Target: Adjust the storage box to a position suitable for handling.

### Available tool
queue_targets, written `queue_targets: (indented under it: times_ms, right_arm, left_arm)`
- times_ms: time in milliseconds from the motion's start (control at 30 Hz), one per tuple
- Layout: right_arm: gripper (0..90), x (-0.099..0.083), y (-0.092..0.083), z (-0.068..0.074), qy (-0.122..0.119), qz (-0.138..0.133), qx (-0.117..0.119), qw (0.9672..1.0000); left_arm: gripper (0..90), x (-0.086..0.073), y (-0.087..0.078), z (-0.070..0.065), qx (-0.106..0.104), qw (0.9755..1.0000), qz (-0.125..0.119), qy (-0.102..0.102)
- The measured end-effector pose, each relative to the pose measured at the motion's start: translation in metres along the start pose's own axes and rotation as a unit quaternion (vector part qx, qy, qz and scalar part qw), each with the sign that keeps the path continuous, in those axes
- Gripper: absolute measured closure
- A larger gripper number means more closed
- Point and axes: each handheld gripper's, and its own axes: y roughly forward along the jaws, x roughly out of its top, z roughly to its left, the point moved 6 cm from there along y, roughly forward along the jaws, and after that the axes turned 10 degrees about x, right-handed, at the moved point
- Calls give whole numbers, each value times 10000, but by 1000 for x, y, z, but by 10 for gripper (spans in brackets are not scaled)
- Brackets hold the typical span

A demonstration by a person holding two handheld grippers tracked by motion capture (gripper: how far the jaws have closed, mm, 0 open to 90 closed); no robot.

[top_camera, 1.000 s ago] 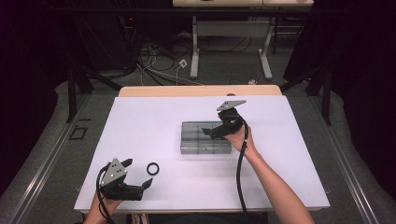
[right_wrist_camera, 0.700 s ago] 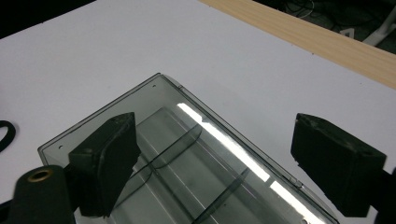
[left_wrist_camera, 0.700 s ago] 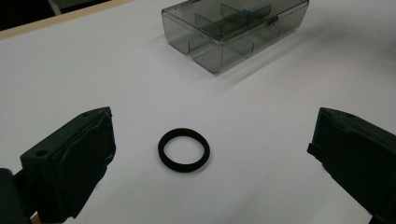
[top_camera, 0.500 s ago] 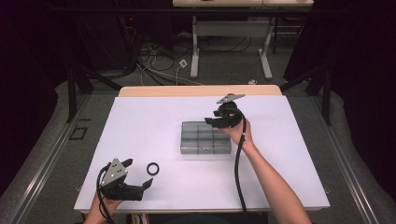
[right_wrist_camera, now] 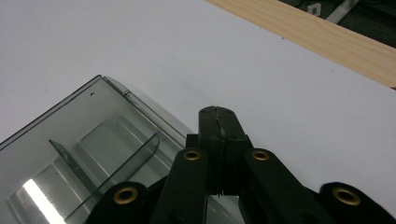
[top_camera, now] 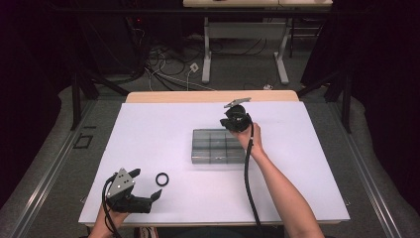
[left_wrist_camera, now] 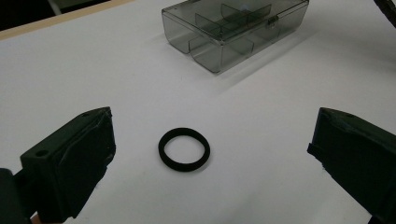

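— Looking from the compartment box (top_camera: pixel 218 146) outward: what lies around it?

— That clear grey box sits on the white table (top_camera: pixel 307 163), lid down, its dividers showing through the plastic. Toward the person's side and off to the left of the box lies a small black ring (top_camera: pixel 162 179), flat on the bare table, well apart from the box.

— And the tongs?

— The right gripper (top_camera: pixel 233 120) hangs at the box's far right corner, held above the rim. Its jaws have just been closing and now meet pad to pad, clenched on nothing; in the right gripper view (right_wrist_camera: pixel 217 126) the tips sit just past the box's edge, over the white surface. The left gripper (top_camera: pixel 148 191) rests low, farther from the box than the ring is, jaws released and spread wide, with the ring (left_wrist_camera: pixel 184 149) lying between and ahead of them, touched by neither pad.

— Anything in the way?

— Between ring and box, only bare table. The right gripper's cable (top_camera: pixel 247 173) trails down past the box's right end, beside the forearm (top_camera: pixel 282 193). Beyond the table's wooden far edge (top_camera: pixel 213 96), desk legs and loose cables lie on the floor.
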Motion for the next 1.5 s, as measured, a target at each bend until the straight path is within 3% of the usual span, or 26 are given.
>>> queue_targets:
  times_ms: [267, 333, 433, 500, 533, 1000, 1033, 1067, 1133, 1167, 1200, 1233, 1500]
  right_arm:
    - [900, -4, 16, -4, -62, 335, -211, 9992]
    - [900, -4, 19, -4, -14, 285, -247, 9993]
    - [900, -8, 23, -7, 27, 445, -282, 9986]
    - [900, -8, 25, -9, 22, 363, -293, 9989]
    - [900, -9, 24, -9, 72, 482, -302, 9984]
    - [900, -9, 27, -10, 118, 511, -442, 9976]
    - [900, -10, 25, -10, 185, 710, -446, 9963]
    - [900, -9, 27, -10, 227, 567, -439, 9972]
    - [900, -9, 26, -9, 240, 633, -420, 9968]
    - [900, -8, 29, -9, 213, 450, -423, 9979]
    - [900, -8, 29, -9, 213, 450, -423, 9979]
    - [900, -9, 26, -10, 230, 645, -471, 9965]
    - [900, -10, 26, -8, 275, 638, -478, 9964]
  left_arm:
    - [0, 0, 0, 0, -12, 10000, 16, 25]
    - [0, 0, 0, 0, -12, 10000, 16, 24]
    - [0, 0, 0, 0, -11, 10000, 20, 23]
    - [0, 0, 0, 0, -11, 10000, 17, 19]
    - [0, 0, 0, 0, -11, 10000, 17, 19]
    - [0, 0, 0, -1, -21, 10000, 8, 6]
    - [0, 0, 0, -1, -22, 10000, 8, 6]
    - [0, 0, 0, 0, -19, 10000, 7, 18]
    - [0, 0, 0, 0, -15, 10000, 8, 15]
    - [0, 0, 0, 0, -17, 10000, 23, 21]
    - [0, 0, 0, 0, -14, 10000, 17, 21]
    - [0, 0, 0, 0, -15, 10000, 21, 21]
    - [0, 0, 0, 0, -22, 10000, 31, 24]
